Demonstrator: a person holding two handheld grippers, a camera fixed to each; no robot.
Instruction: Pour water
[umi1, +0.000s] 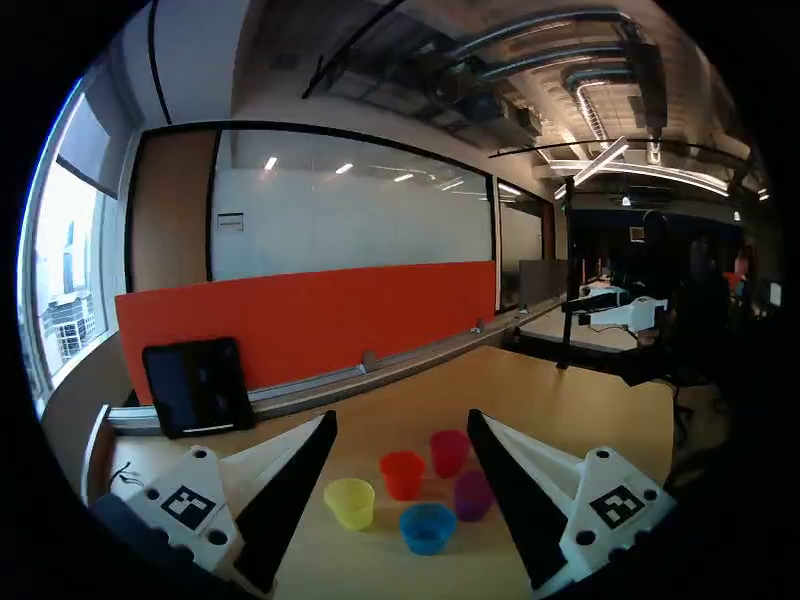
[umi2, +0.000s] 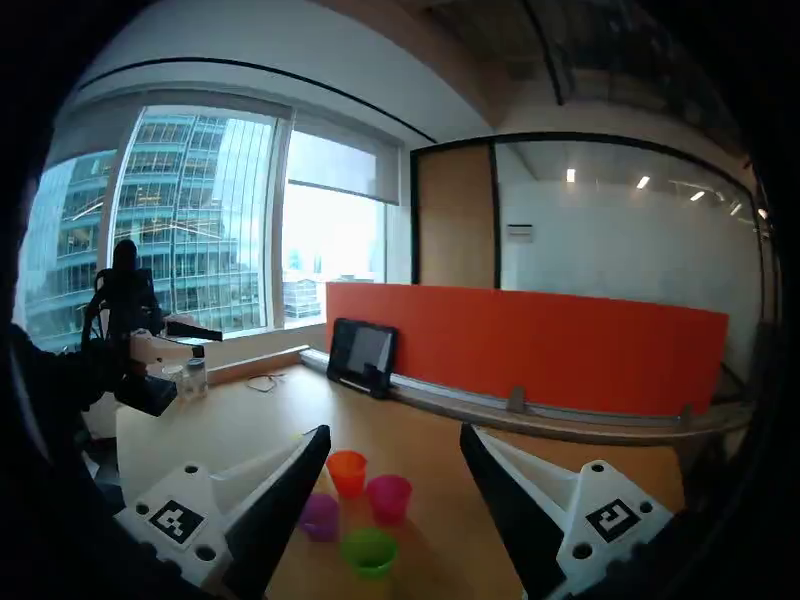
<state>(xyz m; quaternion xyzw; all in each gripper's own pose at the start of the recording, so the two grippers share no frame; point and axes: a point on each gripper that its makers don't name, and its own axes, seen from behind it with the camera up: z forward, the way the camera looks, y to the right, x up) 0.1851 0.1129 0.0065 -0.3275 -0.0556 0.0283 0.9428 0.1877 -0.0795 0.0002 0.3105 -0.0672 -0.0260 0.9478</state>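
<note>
In the left gripper view several small plastic cups stand together on the wooden table (umi1: 560, 400): yellow (umi1: 350, 502), orange (umi1: 402, 474), pink (umi1: 449, 452), purple (umi1: 472, 495) and blue (umi1: 427, 528). My left gripper (umi1: 399, 420) is open above and just short of them, holding nothing. The right gripper view has an orange cup (umi2: 347, 472), a pink cup (umi2: 388, 497), a purple cup (umi2: 320, 515) and a green cup (umi2: 369, 552) between the fingers of my right gripper (umi2: 394, 432), which is open and empty. A small clear bottle (umi2: 197, 378) with a dark cap stands far left on the table.
A dark tablet (umi1: 197, 385) (umi2: 362, 352) leans against the orange divider (umi1: 320, 310) (umi2: 560, 350) at the table's back edge. A black and white device (umi2: 135, 355) sits by the bottle near the window. Further desks and chairs lie off to the right (umi1: 620, 310).
</note>
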